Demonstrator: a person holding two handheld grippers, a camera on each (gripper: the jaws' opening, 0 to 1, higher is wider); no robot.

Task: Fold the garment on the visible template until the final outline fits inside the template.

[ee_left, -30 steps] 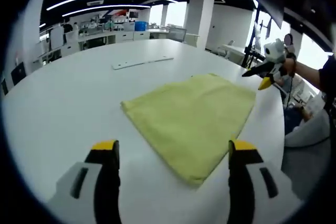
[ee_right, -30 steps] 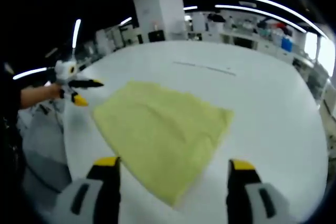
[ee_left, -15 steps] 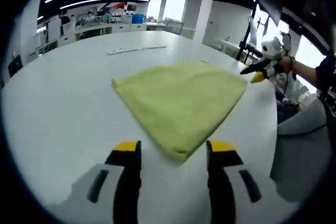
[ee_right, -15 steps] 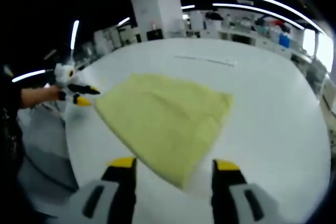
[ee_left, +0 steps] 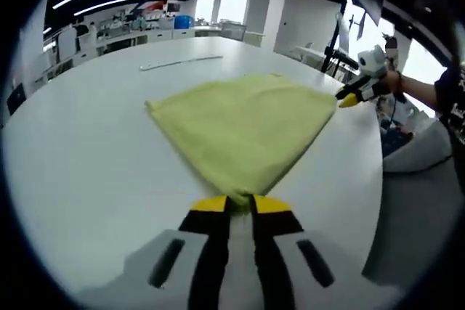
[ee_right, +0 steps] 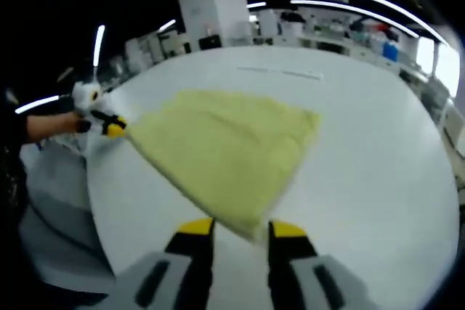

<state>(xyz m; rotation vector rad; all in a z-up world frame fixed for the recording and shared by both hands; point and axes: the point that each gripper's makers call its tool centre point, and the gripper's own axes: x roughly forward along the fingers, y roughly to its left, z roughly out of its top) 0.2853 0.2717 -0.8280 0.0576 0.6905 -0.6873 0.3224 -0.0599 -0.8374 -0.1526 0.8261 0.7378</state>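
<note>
Two grippers work at opposite corners of a yellow garment (ee_left: pixel 243 132) that lies spread on a white surface (ee_left: pixel 80 150). In the left gripper view, the left gripper (ee_left: pixel 240 204) has its yellow-tipped jaws drawn nearly together on the near corner of the cloth, the corner's tip tucked between them. From that corner the garment fans out across the surface, one corner pointing off to the left, the far edge running up toward the right. At that far right corner the right gripper (ee_left: pixel 347 99) is seen, held by a person's hand (ee_left: pixel 398 83), its yellow tip touching the cloth's edge; whether it grips there cannot be told from this view.

In the right gripper view, the right gripper (ee_right: pixel 242 229) has its jaws narrowed around the near corner of the garment (ee_right: pixel 225 150), the fabric's point reaching down between the tips, which stand slightly apart. At the far left corner the left gripper (ee_right: pixel 112 128) meets the cloth. A thin pale strip (ee_right: pixel 280 72) lies on the surface (ee_right: pixel 378 157) beyond the garment, well apart from it. Desks and ceiling lights fill the room behind
</note>
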